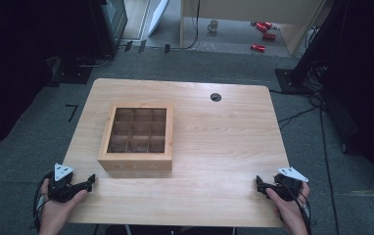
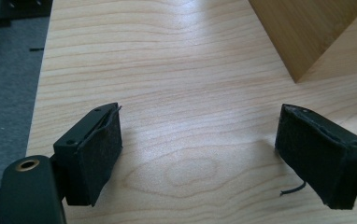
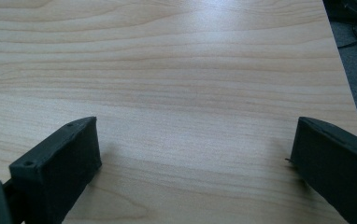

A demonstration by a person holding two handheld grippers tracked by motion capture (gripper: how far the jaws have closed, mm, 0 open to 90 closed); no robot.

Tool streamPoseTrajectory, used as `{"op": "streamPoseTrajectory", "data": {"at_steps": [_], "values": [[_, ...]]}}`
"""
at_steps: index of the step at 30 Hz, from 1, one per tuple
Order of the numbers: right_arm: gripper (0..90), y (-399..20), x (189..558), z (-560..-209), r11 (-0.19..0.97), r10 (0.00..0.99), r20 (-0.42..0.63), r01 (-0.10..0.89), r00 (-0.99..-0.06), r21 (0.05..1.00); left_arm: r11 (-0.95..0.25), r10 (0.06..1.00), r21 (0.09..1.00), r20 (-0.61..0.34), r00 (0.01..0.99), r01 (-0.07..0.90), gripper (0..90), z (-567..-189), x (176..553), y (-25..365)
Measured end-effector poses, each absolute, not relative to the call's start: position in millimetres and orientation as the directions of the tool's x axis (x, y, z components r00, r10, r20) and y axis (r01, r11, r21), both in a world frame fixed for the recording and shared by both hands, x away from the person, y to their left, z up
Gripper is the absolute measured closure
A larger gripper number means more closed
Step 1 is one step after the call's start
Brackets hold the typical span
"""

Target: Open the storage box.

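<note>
A wooden tea box point(image 1: 137, 139) stands left of the table's middle, and a grid of compartments shows through its top. The compartments look empty. My left gripper point(image 1: 90, 181) rests at the front left corner of the table point(image 1: 214, 147), just in front of the box. In the left gripper view it point(image 2: 200, 121) is wide open over bare wood, with a corner of the box point(image 2: 303, 32) at the upper right. Held at the front right edge, my right gripper point(image 1: 259, 182) is far from the box. Its own view shows the gripper point(image 3: 195, 128) wide open with nothing between the jaws.
A round cable hole point(image 1: 216, 97) sits near the table's far edge. On the floor beyond lie red cans point(image 1: 262, 27) and a mug point(image 1: 213, 25). Dark stands and cables point(image 1: 317, 98) flank the table on grey carpet.
</note>
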State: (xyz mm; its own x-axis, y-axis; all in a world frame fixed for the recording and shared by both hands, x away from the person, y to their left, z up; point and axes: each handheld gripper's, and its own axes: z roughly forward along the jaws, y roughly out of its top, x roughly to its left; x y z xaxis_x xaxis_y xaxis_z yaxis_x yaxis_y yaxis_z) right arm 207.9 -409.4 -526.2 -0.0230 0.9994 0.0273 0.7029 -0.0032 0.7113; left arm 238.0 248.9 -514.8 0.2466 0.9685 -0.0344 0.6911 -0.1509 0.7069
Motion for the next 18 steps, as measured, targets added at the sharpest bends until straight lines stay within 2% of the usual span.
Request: {"op": "streamPoseTrajectory", "data": {"at_steps": [4,16,18], "values": [[0.0,-408.6,210.0,-526.4,-0.003,0.999,0.027,0.705,-0.023,0.709,-0.114,0.959,0.722,-0.098,0.264,0.683,16.0,-510.0,238.9,254.5],[0.0,-407.6,211.1,-526.3,-0.005,0.999,0.027,0.706,-0.020,0.708,-0.147,0.913,0.792,-0.122,0.389,0.592,17.1,-481.2,238.7,225.1],[0.0,-407.3,211.4,-526.3,-0.008,1.000,0.027,0.706,-0.016,0.708,-0.145,0.908,0.806,-0.121,0.400,0.574,21.5,-477.0,239.3,221.0]]}}
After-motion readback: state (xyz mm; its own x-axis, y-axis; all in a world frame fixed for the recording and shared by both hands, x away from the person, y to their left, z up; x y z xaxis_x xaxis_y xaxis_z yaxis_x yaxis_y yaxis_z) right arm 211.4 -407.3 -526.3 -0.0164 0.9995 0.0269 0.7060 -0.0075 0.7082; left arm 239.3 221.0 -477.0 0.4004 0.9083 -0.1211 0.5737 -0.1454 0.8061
